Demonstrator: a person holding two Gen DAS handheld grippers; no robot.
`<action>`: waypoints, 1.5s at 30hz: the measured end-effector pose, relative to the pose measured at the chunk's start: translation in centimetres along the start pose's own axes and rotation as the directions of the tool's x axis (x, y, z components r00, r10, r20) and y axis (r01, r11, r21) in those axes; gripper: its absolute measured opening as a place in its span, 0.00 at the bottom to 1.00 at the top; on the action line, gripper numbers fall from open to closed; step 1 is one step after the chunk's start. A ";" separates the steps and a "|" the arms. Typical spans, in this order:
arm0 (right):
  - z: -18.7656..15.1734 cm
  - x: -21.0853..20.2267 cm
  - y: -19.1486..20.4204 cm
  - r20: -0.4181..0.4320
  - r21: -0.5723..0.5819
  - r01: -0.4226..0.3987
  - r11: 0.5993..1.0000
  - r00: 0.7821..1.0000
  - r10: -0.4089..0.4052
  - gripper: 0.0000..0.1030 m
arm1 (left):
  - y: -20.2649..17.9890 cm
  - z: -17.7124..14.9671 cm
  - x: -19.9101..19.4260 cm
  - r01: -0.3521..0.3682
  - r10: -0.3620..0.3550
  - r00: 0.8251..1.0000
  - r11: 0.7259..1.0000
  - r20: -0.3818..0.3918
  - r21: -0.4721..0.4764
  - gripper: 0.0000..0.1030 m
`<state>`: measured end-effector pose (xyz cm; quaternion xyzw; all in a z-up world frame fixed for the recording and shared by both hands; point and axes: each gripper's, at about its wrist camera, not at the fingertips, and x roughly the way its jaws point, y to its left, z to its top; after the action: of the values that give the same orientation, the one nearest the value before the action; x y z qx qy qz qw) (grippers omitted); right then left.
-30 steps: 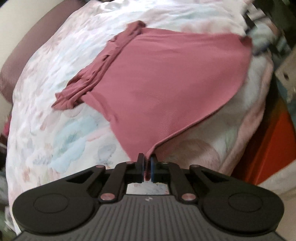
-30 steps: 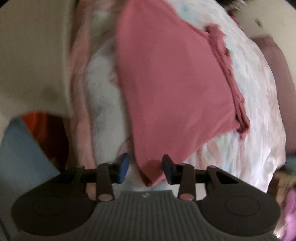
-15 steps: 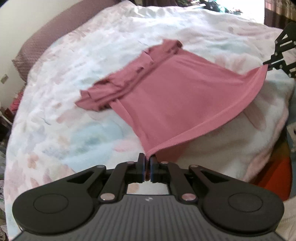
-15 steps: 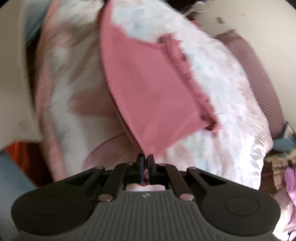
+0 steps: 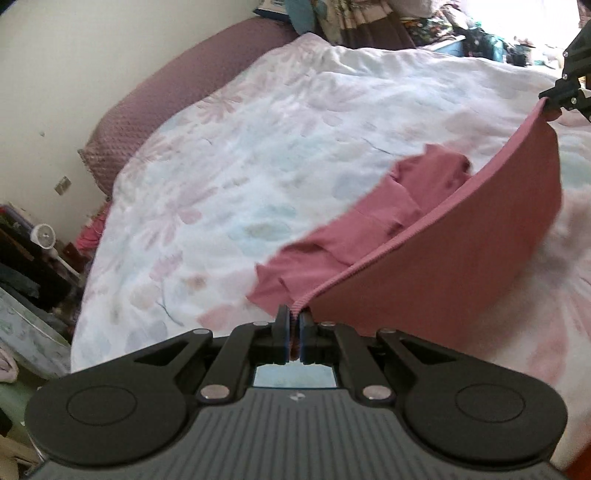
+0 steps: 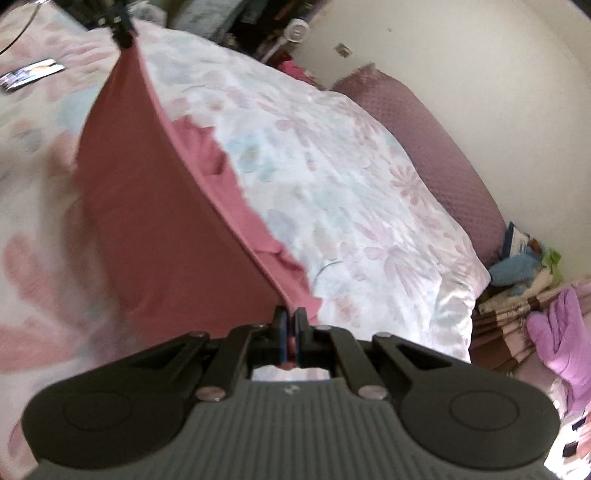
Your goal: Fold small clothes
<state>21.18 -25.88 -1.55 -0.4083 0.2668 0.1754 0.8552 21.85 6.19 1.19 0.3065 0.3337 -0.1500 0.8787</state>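
Observation:
A pink ribbed garment [image 5: 443, 258] lies partly on a floral bedspread [image 5: 240, 177], its near hem lifted and stretched taut between both grippers. My left gripper [image 5: 294, 314] is shut on one hem corner. My right gripper [image 6: 290, 314] is shut on the other corner, and it shows at the far right of the left wrist view as black fingers [image 5: 565, 94]. In the right wrist view the garment [image 6: 155, 206] rises as a taut sheet towards the left gripper's fingers [image 6: 123, 31] at the top left. The bunched sleeves [image 5: 417, 188] still rest on the bed.
A mauve padded headboard cushion [image 5: 177, 92] runs along the wall. Clutter stands beside the bed: a small white fan [image 5: 44, 236], piled fabrics [image 6: 517, 302] and a purple cloth [image 6: 565, 339]. Bare bedspread stretches beyond the garment [image 6: 332, 177].
The right gripper closed on the hem corner. Both grippers have risen and lifted the hem off the bed, so the cloth now stands up as a taut sheet instead of lying flat.

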 end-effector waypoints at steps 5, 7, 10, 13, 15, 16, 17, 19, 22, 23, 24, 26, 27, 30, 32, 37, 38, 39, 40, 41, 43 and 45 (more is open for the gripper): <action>2.7 4.6 -3.5 -0.020 0.065 0.004 0.998 1.000 -0.003 0.00 | 2.5 2.6 5.0 -0.015 0.014 1.000 1.000 -0.018 -0.019 0.04; 3.8 8.0 -5.0 -0.042 0.093 -0.009 0.996 0.999 0.013 0.00 | 3.4 3.7 7.2 -0.016 0.015 0.999 0.999 -0.030 -0.033 0.04; 4.9 13.3 -7.0 -0.073 0.145 -0.035 0.989 0.996 0.046 0.00 | 4.6 4.8 10.8 -0.010 0.006 0.998 0.998 -0.059 -0.062 0.04; 5.4 18.8 -8.2 -0.111 0.188 -0.060 0.980 0.990 0.082 0.00 | 5.3 5.8 15.3 0.009 -0.015 0.997 0.997 -0.076 -0.077 0.04; 5.5 22.8 -8.8 -0.138 0.220 -0.078 0.972 0.984 0.110 0.00 | 5.6 6.0 18.5 0.028 -0.037 0.994 0.996 -0.104 -0.088 0.04; 5.5 24.9 -8.9 -0.152 0.235 -0.083 0.968 0.981 0.121 0.00 | 5.6 5.9 20.2 0.028 -0.040 0.991 0.995 -0.127 -0.094 0.04; 5.3 26.3 -8.7 -0.161 0.246 -0.086 0.966 0.979 0.128 0.00 | 5.7 5.8 21.7 0.039 -0.053 0.988 0.994 -0.144 -0.100 0.04; 4.9 29.2 -8.6 -0.177 0.283 -0.098 0.954 0.972 0.153 0.00 | 5.9 5.6 24.5 0.052 -0.075 0.982 0.990 -0.174 -0.128 0.05; 4.4 33.4 -8.2 -0.204 0.319 -0.120 0.940 0.960 0.191 0.00 | 6.0 4.7 27.4 0.064 -0.099 0.972 0.984 -0.212 -0.169 0.11; 4.1 34.7 -7.9 -0.216 0.335 -0.132 0.933 0.953 0.212 0.00 | 5.9 4.4 28.1 0.052 -0.089 0.972 0.984 -0.219 -0.171 0.13; 3.7 35.9 -7.9 -0.223 0.349 -0.138 0.927 0.948 0.225 0.00 | 5.9 4.1 28.7 0.034 -0.072 0.973 0.984 -0.219 -0.176 0.15; 3.0 37.2 -7.5 -0.236 0.372 -0.126 0.920 0.945 0.225 0.02 | 6.2 3.7 29.2 0.025 -0.067 0.979 0.977 -0.194 -0.210 0.21; 2.7 37.6 -7.3 -0.238 0.387 -0.110 0.916 0.947 0.214 0.15 | 6.4 3.6 29.3 0.022 -0.067 0.980 0.973 -0.189 -0.229 0.28; 2.0 36.9 -7.4 -0.207 0.440 -0.097 0.893 0.957 0.206 0.40 | 7.0 3.1 28.7 0.006 -0.055 0.985 0.958 -0.164 -0.287 0.41; 1.7 35.6 -7.8 -0.187 0.470 -0.084 0.878 0.963 0.192 0.40 | 7.5 3.0 27.5 0.009 -0.062 0.987 0.946 -0.151 -0.324 0.41; 1.1 30.4 -8.8 -0.128 0.563 -0.087 0.822 0.973 0.190 0.40 | 8.6 1.8 22.3 0.029 -0.074 0.992 0.926 -0.107 -0.377 0.41; 0.9 29.1 -8.8 -0.120 0.584 -0.092 0.806 0.973 0.198 0.40 | 8.7 1.6 21.2 0.036 -0.081 0.991 0.924 -0.105 -0.381 0.41; 0.8 28.1 -8.8 -0.118 0.598 -0.096 0.796 0.972 0.205 0.40 | 8.7 1.3 20.2 0.046 -0.094 0.990 0.921 -0.108 -0.387 0.41; 0.9 27.1 -8.7 -0.116 0.607 -0.098 0.788 0.971 0.210 0.40 | 8.7 1.1 19.4 0.057 -0.108 0.988 0.918 -0.109 -0.392 0.41; 0.9 25.8 -8.4 -0.114 0.612 -0.102 0.784 0.970 0.215 0.38 | 8.5 0.8 18.3 0.072 -0.123 0.987 0.915 -0.104 -0.398 0.41; 0.9 23.5 -7.8 -0.108 0.617 -0.107 0.780 0.970 0.219 0.36 | 7.9 0.0 15.9 0.103 -0.148 0.986 0.910 -0.082 -0.402 0.41; 0.7 21.1 -6.9 -0.088 0.635 -0.127 0.762 0.968 0.235 0.36 | 7.0 -0.9 14.0 0.137 -0.178 0.982 0.905 -0.065 -0.403 0.41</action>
<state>41.75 -27.78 -9.60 -0.0872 0.4165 0.1254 0.8962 34.96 11.32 -5.75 0.1012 0.4247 -0.1342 0.8896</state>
